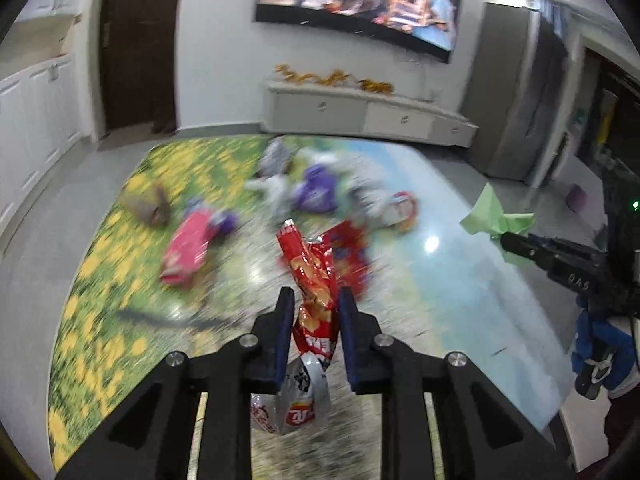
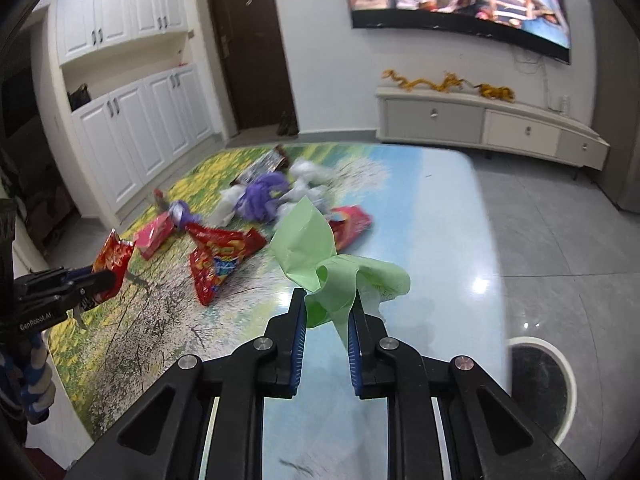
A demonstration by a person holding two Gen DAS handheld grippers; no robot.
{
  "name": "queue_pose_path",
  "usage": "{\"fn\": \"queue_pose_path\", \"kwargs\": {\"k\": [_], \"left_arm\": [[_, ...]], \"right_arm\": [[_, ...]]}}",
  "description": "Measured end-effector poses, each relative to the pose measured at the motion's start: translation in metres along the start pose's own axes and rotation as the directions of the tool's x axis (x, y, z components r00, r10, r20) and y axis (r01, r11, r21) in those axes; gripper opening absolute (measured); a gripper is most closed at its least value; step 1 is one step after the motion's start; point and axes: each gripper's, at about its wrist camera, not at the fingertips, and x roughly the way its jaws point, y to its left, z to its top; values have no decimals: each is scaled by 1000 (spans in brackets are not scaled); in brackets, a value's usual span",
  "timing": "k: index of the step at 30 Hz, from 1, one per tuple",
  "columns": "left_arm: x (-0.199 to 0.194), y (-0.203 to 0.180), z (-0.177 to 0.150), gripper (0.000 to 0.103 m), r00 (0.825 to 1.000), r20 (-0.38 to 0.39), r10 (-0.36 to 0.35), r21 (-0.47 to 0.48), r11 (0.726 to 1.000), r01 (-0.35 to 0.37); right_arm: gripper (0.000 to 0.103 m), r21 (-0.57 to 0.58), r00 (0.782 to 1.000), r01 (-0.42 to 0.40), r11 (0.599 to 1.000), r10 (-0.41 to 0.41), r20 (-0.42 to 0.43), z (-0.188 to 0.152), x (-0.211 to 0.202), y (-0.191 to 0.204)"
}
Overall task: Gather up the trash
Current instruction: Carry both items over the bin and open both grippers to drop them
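The left gripper (image 1: 314, 300) has its jaws clamped on a crumpled red snack bag (image 1: 312, 280); the right gripper (image 2: 327, 304) pinches rumpled pale-green paper (image 2: 320, 256) above the counter (image 2: 440, 208).

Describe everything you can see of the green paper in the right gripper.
The green paper is a pale green, thin, crumpled sheet. Its lower folds are pinched between the blue pads of the right gripper, which is shut on it; the rest fans up and outward in loose flaps. Faint marks show on its right flap. It is lifted clear of the table, touching only the pads. The left wrist view also shows it at that gripper's tip.
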Motion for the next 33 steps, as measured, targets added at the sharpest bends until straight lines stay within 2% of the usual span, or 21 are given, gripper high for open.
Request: {"fn": "queue_pose_path", "kwargs": {"k": [6,8,13,18,20,22,26,27,28,29,30,31,33], "left_arm": [[20,-65,41,21,988,-14,-155,105,982,155],[33,-94,54,21,978,-35,-207,145,967,210],[80,-176,79,21,939,-128,-319,223,913,341],[137,-251,87,21,899,-237,-369,275,862,426],[155,-271,86,22,887,-272,-374,282,850,445],[173,-290,83,22,877,-297,-377,291,839,459],[201,-315,80,24,857,-341,-387,285,826,486],[211,-320,80,25,848,-355,-393,278,822,497],[215,-323,80,34,842,-364,-398,268,821,504],[220,-327,79,49,836,-372,-404,254,822,510],[223,-330,79,56,835,-371,-406,248,823,510],[226,-330,79,60,835,-370,-408,243,824,511],[227,-337,80,60,828,-374,-417,238,820,521]], "right_arm": [[18,95,993,103,990,-109,55,-8,-47,-57],[18,140,986,151,979,-160,51,-14,-58,-85],[18,262,971,231,937,-239,-3,-42,-65,-156],[18,368,965,259,893,-250,-73,-70,-52,-216],[19,410,964,265,873,-243,-105,-82,-43,-237],[23,435,963,268,859,-235,-131,-91,-35,-250],[25,471,960,278,837,-222,-171,-103,-16,-268],[27,478,958,282,832,-221,-180,-106,-12,-271],[32,484,957,286,827,-221,-188,-109,-11,-275],[35,488,955,292,822,-223,-195,-111,-9,-278],[41,493,953,298,818,-226,-201,-114,-7,-281],[45,495,951,305,814,-232,-205,-119,-7,-282],[46,499,948,315,807,-238,-213,-124,-7,-283]]}}
